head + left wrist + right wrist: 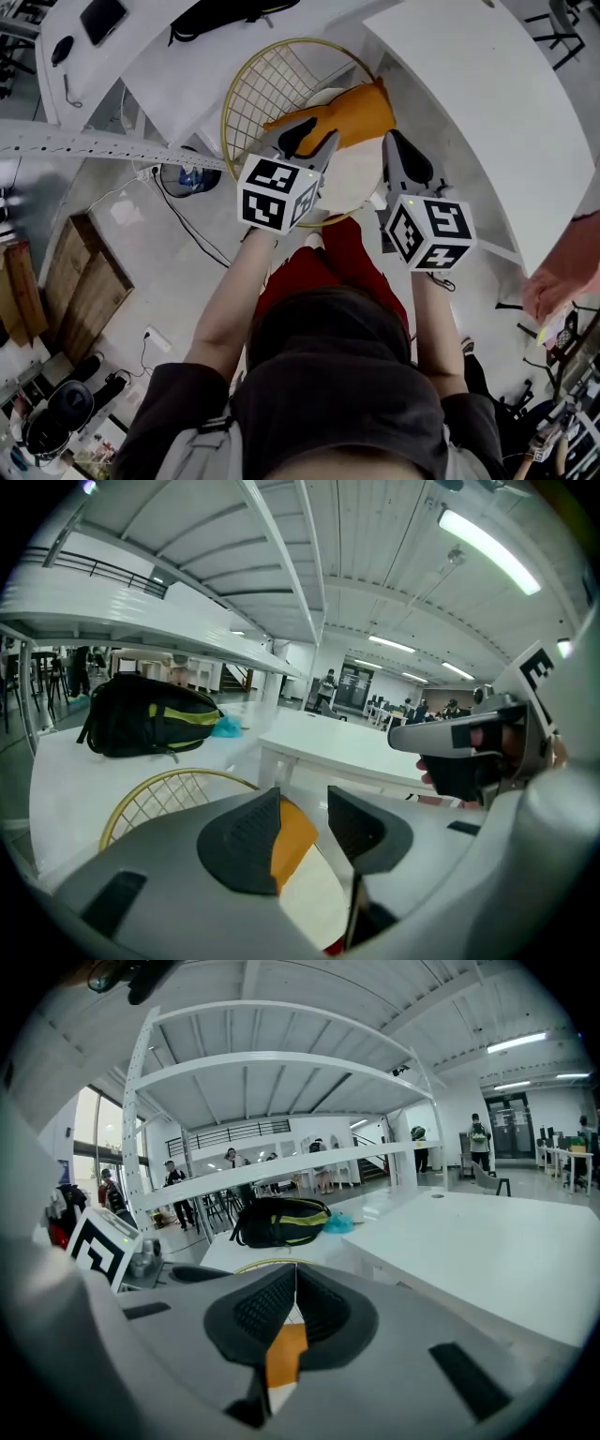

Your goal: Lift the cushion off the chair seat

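Site, left to right. At far left, grey floor with a trailing cable (pixel 183 220). Next, the chair's gold wire back (pixel 272 84), rising from a round pale seat (pixel 356 178).

Cushion (pixel 356 112): orange, lying on the far part of the seat at the foot of the wire back, not lifted.

Left gripper (pixel 314 141): over the near left edge of the cushion. Its own view shows the jaws standing apart, with nothing pressed between the pads; the cushion (pixel 295 841) and the seat show through the gap. Whether a tip touches the fabric cannot be told.

Right gripper (pixel 398 150): just beside the cushion's right end, above the seat rim. Its own view shows the jaws drawn together, pads meeting at the tips (a thin wedge below them shows the orange cushion (pixel 284 1354) beyond). Nothing is clamped.

Background: a black backpack (pixel 150 726) with yellow-green trim lies on a white table behind the chair. A second white table (pixel 487 122) stands to the right. At far right, another person's hand (pixel 562 272) at the frame edge.
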### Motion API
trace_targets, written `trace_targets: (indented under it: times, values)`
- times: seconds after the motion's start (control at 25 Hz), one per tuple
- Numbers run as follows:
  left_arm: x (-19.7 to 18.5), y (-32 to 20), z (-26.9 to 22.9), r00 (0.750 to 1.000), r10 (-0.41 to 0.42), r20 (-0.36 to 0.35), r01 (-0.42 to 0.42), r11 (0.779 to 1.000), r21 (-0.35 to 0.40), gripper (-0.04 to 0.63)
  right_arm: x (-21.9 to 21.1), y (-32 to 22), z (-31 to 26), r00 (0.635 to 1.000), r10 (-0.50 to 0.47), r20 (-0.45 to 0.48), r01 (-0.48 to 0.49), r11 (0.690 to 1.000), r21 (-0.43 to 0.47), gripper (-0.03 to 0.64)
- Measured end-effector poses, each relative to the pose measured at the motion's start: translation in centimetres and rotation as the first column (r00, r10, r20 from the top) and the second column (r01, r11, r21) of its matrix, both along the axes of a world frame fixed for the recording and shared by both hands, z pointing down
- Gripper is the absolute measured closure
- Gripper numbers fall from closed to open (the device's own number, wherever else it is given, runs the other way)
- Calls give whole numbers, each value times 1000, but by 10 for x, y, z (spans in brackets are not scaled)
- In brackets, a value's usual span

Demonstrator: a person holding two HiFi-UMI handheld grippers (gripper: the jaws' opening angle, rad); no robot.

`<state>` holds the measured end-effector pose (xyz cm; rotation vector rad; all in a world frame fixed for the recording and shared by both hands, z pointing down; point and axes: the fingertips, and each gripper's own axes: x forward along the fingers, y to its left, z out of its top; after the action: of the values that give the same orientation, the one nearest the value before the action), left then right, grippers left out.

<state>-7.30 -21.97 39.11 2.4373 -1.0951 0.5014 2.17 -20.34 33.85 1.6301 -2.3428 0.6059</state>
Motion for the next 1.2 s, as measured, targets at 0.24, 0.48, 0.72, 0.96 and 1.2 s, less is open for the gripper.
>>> trace_targets:
  times: [0.24, 0.48, 0.72, 0.96, 1.2]
  values:
    - [15, -20, 27, 999, 46, 30, -44, 997, -67, 391, 15, -24, 14, 1000, 3, 3, -3, 999, -34, 598]
    - [32, -35, 55, 996, 51, 74, -41, 991, -127, 376, 36, -39, 29, 1000, 5, 10, -5, 997, -71, 598]
    - [31, -54, 103, 984, 84, 158, -50, 977, -207, 351, 41, -55, 63, 1000, 14, 1, -14, 990, -140, 598]
    - [35, -69, 143, 960, 154, 232, -88, 958, -272, 337, 41, -60, 94, 1000, 3, -8, -4, 979, -202, 598]
    - [41, -78, 173, 941, 214, 262, -115, 931, -346, 311, 36, -63, 121, 999, -23, -25, 15, 963, -271, 598]
